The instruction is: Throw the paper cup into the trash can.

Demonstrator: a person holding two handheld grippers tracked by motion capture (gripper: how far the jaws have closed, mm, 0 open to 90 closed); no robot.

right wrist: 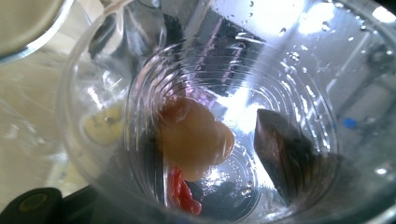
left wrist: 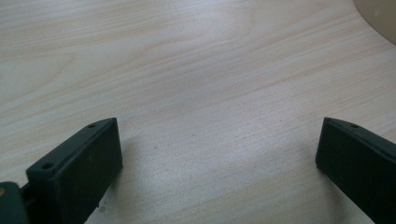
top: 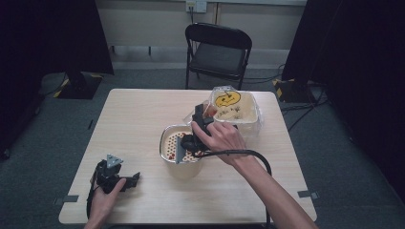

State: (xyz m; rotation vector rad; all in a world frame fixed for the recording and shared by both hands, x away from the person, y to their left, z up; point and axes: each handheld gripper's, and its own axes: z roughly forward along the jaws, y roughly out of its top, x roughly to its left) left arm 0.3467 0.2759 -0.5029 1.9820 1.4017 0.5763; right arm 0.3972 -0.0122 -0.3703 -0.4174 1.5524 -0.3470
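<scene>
Right gripper (top: 203, 119) clamped on clear plastic cup (right wrist: 224, 116), tilted between strainer bowl (top: 168, 136) and pumpkin-face tub (top: 248, 112) at 12 o'clock, probably for tipping. Peach-coloured lump (right wrist: 194, 142) and red bit (right wrist: 182, 193) inside. Left gripper (top: 114, 179) parked at 7 o'clock on table (left wrist: 196, 70), jaws wide apart, empty, likely idle.

Light wood bench (top: 138, 124) with rounded corners stands on grey carpet floor (top: 47, 157). Black folding chair (top: 218, 50) sits at the far side, facing the bench. Pale wall (top: 148, 24) behind, with a socket (top: 196, 5) near its top edge. Black curtains (top: 52, 33) hang at left and right. Cables (top: 305, 107) trail over the floor at right. Tape marks (top: 67, 199) lie by the near bench corners.
</scene>
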